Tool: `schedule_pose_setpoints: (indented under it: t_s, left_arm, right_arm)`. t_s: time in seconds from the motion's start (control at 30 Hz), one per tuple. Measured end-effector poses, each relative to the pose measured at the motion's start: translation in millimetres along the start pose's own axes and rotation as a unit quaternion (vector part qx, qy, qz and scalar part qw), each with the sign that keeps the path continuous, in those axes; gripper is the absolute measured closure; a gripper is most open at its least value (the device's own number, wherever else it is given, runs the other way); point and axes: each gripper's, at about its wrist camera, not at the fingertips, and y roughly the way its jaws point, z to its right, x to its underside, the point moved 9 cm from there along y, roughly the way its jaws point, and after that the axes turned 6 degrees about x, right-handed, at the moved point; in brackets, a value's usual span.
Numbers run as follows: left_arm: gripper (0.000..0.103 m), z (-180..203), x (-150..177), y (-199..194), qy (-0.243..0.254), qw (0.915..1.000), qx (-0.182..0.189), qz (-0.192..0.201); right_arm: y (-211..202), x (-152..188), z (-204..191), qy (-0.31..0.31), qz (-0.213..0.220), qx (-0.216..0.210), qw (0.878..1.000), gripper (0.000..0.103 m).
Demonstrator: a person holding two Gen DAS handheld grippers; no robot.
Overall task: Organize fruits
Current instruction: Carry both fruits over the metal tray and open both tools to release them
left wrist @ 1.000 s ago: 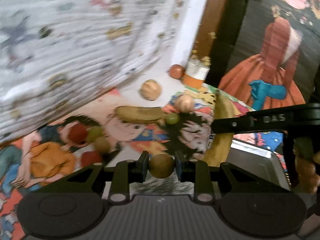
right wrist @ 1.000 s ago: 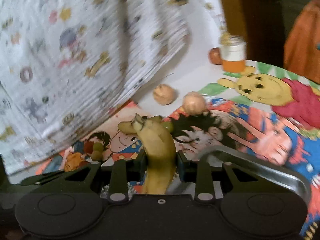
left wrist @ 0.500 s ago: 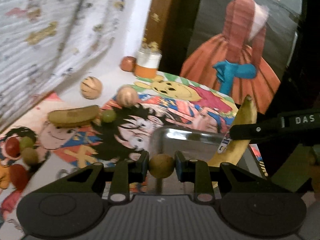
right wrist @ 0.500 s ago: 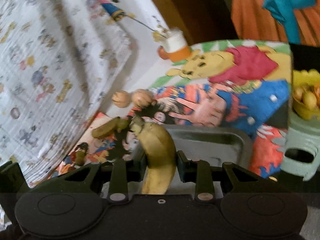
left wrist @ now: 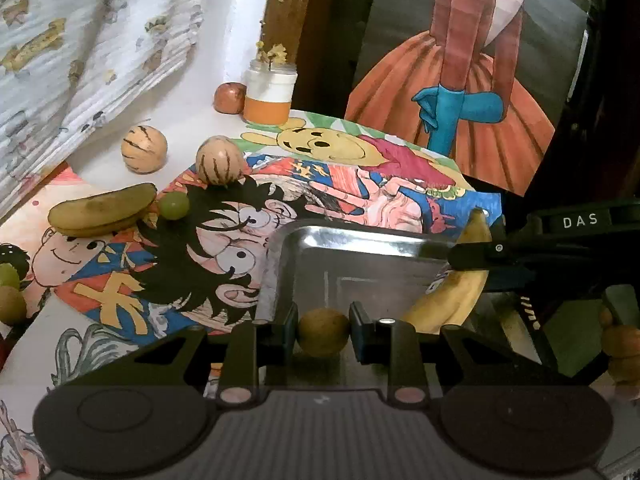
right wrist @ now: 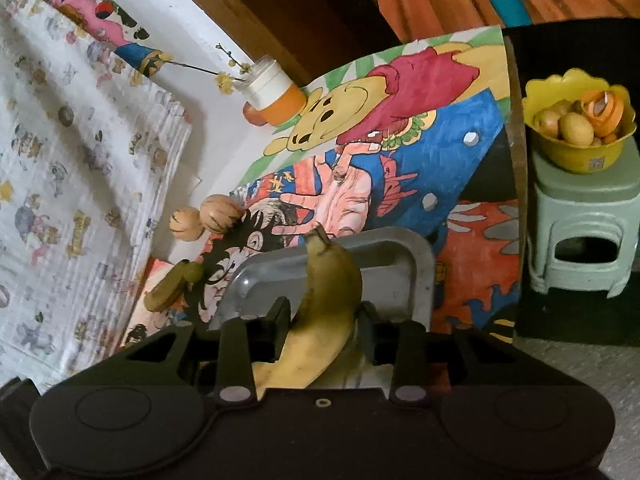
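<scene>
At the far left of the left wrist view, a greenish banana (left wrist: 102, 211) lies on the cartoon-printed cloth (left wrist: 168, 264) with a green grape (left wrist: 174, 205) touching its right end, and two striped round fruits (left wrist: 143, 149) sit beyond them near an orange-and-white jar (left wrist: 270, 97). In the middle, the left gripper (left wrist: 323, 332) is clenched on a small round brown fruit (left wrist: 323, 331), held just above the near part of a metal tray (left wrist: 276, 264) that rests on the cloth. To the right, the right gripper (right wrist: 324, 330) is clamped around a yellow banana (right wrist: 320, 320), its stem pointing up over the tray's right side. Farthest right in the right wrist view, a yellow bowl (right wrist: 576, 156) of fruit stands on a pale green stool (right wrist: 580, 216), well apart from the tray.
</scene>
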Motion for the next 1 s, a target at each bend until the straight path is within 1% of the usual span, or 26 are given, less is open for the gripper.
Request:
schedule_pose_setpoints:
  t_s: [0.07,0.2,0.4,0.5,0.57,0.63,0.67,0.7,0.73,0.77,0.87,0.93,1.0]
  left_arm:
    - [0.072,0.8,0.4,1.7,0.001,1.0,0.001,-0.002]
    - [0.072,0.7,0.8,3.5,-0.001,1.0,-0.001,-0.006]
    - [0.072,-2.0,0.9,3.8,-0.013,0.9999,0.0,-0.008]
    - [0.068,-2.2,1.5,0.7,-0.015,0.9999,0.0,-0.006]
    - [0.062,-1.8,1.8,-4.3,-0.019,0.9998,0.003,-0.002]
    - [0.049,0.3,0.8,-11.3,-0.024,0.9997,0.008,0.006]
    - [0.046,1.4,0.1,-15.3,-0.024,0.9996,0.008,0.011]
    - [0.04,1.9,-1.1,-19.5,-0.022,0.9996,0.002,0.018]
    - [0.037,1.6,-2.3,-24.9,-0.02,0.9994,-0.003,0.028]
    - [0.037,1.0,-2.9,-29.3,-0.019,0.9992,-0.005,0.034]
    - [0.032,-3.6,-4.1,-43.4,-0.031,0.9985,-0.01,0.044]
    - [0.022,-7.6,-4.6,-53.7,-0.039,0.9976,-0.019,0.054]
    - [0.016,-11.3,-5.5,-65.3,-0.047,0.9964,-0.028,0.064]
  right_arm:
    - [-2.1,0.5,-1.8,-0.013,0.006,0.009,1.0,0.061]
    - [-6.0,3.0,-6.7,-0.035,0.014,0.021,0.999,0.05]
    - [-18.2,4.1,-15.6,-0.069,0.034,0.034,0.996,0.039]
    - [-26.6,5.3,-18.4,-0.077,0.043,0.034,0.996,0.031]
    - [-34.1,6.9,-21.3,-0.085,0.051,0.034,0.994,0.027]
    - [-42.5,8.7,-24.7,-0.094,0.059,0.035,0.993,0.02]
    - [-47.1,9.8,-26.5,-0.098,0.064,0.034,0.992,0.019]
    - [-51.3,11.0,-28.1,-0.101,0.068,0.033,0.992,0.016]
    - [-56.1,12.8,-29.9,-0.105,0.071,0.033,0.991,0.014]
    - [-59.5,14.1,-31.2,-0.107,0.073,0.033,0.991,0.013]
    - [-71.5,20.4,-38.3,-0.123,0.08,0.033,0.989,0.01]
    - [-82.1,25.2,-45.0,-0.139,0.092,0.035,0.985,0.005]
    - [-93.4,30.8,-52.3,-0.152,0.104,0.034,0.982,0.003]
